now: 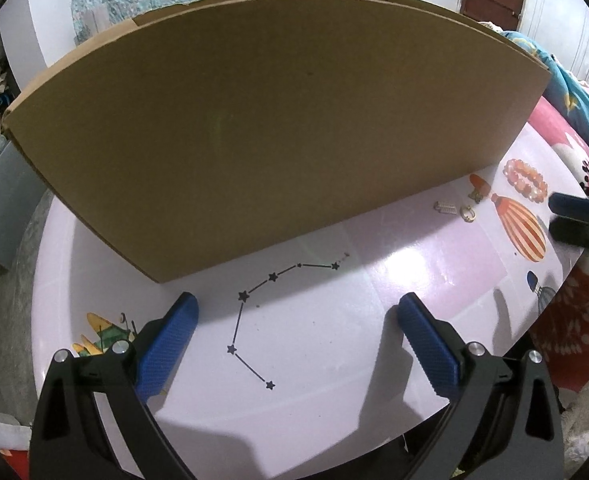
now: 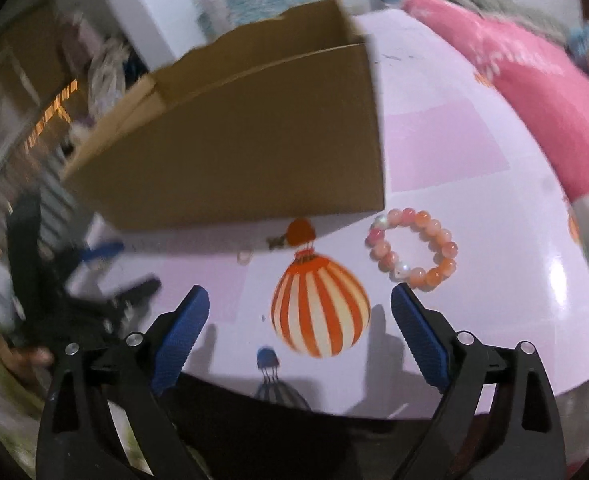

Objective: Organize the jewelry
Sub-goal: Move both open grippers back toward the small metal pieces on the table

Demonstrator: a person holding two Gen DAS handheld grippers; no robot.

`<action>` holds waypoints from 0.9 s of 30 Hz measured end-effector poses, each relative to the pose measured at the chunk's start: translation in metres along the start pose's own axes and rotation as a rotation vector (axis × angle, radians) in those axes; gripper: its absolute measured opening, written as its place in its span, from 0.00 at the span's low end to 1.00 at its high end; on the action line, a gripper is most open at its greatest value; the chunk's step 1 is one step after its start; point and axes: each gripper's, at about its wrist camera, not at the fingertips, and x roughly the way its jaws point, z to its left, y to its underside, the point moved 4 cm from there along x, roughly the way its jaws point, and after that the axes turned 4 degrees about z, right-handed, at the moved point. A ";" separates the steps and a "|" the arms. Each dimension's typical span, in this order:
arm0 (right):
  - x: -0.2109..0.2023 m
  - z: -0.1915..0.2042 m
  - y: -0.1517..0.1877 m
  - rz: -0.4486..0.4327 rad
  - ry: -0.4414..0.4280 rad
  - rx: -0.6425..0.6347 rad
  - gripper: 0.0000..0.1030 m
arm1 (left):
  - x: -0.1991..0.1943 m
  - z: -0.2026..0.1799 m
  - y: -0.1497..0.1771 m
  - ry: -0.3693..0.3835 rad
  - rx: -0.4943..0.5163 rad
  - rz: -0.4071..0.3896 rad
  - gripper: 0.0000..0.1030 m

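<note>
Bead bracelet (image 2: pixel 412 249) just beyond right gripper (image 2: pixel 299 304) — untouched, gripper wide.

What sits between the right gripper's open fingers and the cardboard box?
In the right wrist view, only tabletop with a printed striped balloon lies between right gripper and cardboard box; the bead bracelet sits aside.

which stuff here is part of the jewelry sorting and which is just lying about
Belongs to the job:
- bead bracelet
- gold earring
- small pale clip
- cardboard box
- left tongs and right tongs, both open

Just lying about:
- pink blanket
- balloon print on the table
</note>
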 end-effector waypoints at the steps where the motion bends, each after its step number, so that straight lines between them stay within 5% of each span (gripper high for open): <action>1: 0.001 0.003 0.003 0.003 0.026 -0.025 0.86 | 0.001 -0.002 0.000 0.000 0.001 0.003 0.96; 13: 0.017 0.008 0.018 0.080 0.190 -0.128 0.92 | 0.004 -0.004 -0.001 0.000 0.003 0.012 0.96; 27: 0.022 0.001 0.010 0.100 0.229 -0.094 0.92 | 0.006 -0.005 -0.005 0.000 0.003 0.026 0.96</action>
